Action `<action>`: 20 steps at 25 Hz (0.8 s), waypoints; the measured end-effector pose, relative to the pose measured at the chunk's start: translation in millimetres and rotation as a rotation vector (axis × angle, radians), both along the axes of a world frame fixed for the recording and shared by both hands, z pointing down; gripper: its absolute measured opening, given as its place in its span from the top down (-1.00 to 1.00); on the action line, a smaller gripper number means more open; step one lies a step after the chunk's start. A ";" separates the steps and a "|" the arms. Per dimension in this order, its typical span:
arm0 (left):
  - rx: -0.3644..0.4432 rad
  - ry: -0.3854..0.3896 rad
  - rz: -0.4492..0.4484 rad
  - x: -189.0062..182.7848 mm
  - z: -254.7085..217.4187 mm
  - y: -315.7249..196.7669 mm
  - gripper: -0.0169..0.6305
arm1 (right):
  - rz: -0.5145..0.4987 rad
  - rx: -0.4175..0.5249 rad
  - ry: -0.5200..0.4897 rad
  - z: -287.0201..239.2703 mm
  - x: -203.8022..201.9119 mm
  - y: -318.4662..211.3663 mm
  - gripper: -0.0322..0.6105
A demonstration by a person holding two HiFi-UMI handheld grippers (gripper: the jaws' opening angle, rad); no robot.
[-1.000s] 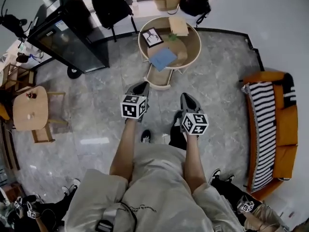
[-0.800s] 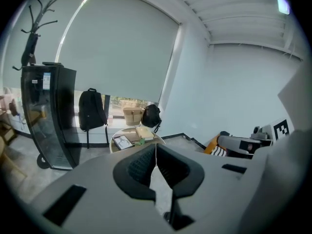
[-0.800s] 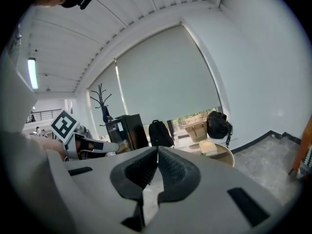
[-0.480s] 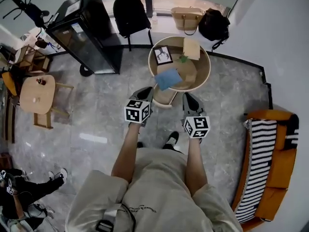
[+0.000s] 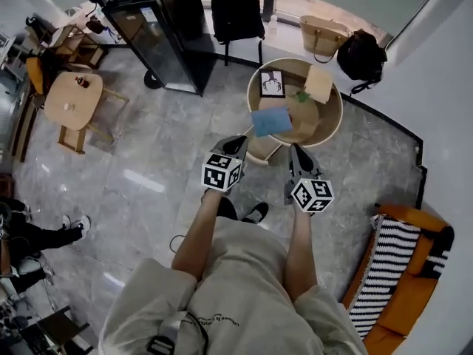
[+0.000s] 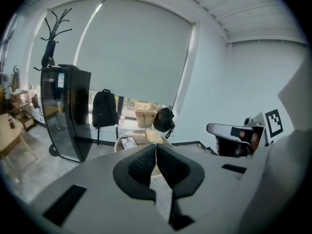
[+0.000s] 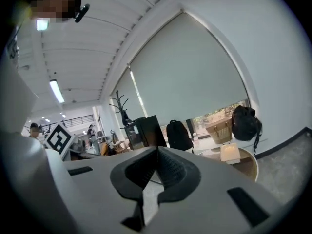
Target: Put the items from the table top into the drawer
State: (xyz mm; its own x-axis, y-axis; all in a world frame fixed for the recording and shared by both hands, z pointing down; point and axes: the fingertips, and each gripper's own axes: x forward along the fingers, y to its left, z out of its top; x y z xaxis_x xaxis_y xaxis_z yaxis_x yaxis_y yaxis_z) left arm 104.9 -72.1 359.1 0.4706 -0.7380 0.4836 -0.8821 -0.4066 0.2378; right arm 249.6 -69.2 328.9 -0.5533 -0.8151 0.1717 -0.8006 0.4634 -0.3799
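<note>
A round wooden table [image 5: 334,128] stands ahead, and its open drawer [image 5: 260,152] sticks out towards me. On the top lie a blue notebook [image 5: 270,120], a black-framed picture [image 5: 272,84], a beige box [image 5: 319,84] and a small green thing [image 5: 301,95]. My left gripper [image 5: 236,145] is shut and empty, its tip just left of the drawer. My right gripper [image 5: 296,152] is also shut and empty, by the table's near rim. In the left gripper view the pads [image 6: 144,164] meet in front of the table [image 6: 127,141]. In the right gripper view the box [image 7: 229,153] shows beyond the shut fingers [image 7: 168,165].
A black glass-door cabinet [image 5: 159,32] stands to the left of the table. A black backpack [image 5: 236,9], a woven bag [image 5: 325,32] and a black bag [image 5: 362,54] sit by the window wall. An orange sofa with a striped cushion [image 5: 395,272] is at the right, a small wooden table [image 5: 72,100] at the left.
I have stepped across the floor and turned, so the table now lies closer to both grippers. The gripper tips have come up to the drawer. Both stay shut.
</note>
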 end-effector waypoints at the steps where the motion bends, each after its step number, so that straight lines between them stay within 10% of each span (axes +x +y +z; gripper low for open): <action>1: -0.010 -0.007 -0.009 -2.2 6.5 3.7 0.88 | 0.020 0.005 -0.020 3.3 2.4 -2.9 0.79; 20: -0.112 0.021 -0.156 -75.6 39.1 -27.0 0.88 | -0.116 -0.184 -0.131 46.5 -61.2 -42.8 0.79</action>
